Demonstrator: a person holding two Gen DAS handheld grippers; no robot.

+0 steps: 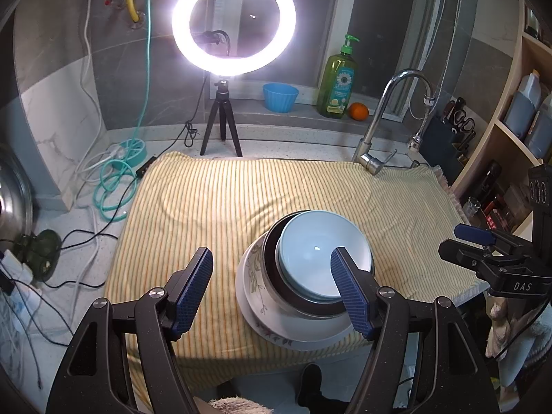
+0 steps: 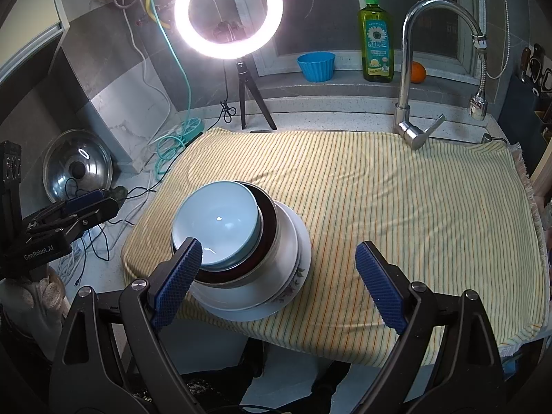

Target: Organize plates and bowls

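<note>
One stack of dishes stands near the front edge of the yellow striped cloth [image 1: 214, 207] [image 2: 396, 200]. A pale blue bowl [image 1: 317, 252] [image 2: 217, 224] tops it, nested in a dark-rimmed bowl [image 1: 272, 269] [image 2: 269, 227], over a white floral plate [image 1: 252, 286] [image 2: 289, 276]. My left gripper [image 1: 272, 293] is open, hovering to the stack's left; its right finger overlaps the blue bowl in the picture. My right gripper [image 2: 276, 283] is open over the stack's right side, nothing pressed between its pads. Each gripper also shows at the edge of the other's view [image 1: 483, 241] [image 2: 79, 207].
A lit ring light on a tripod [image 1: 222, 127] [image 2: 252, 103] stands behind the cloth, with a blue cup [image 1: 280, 96] [image 2: 316, 65], green soap bottle [image 1: 338, 82] [image 2: 376, 41], orange [image 1: 358, 111] [image 2: 418, 71] and tap [image 1: 372, 151] [image 2: 410, 127]. Cables [image 1: 82, 241] and a pot lid [image 2: 77, 165] lie left; shelves [image 1: 510, 145] rise right.
</note>
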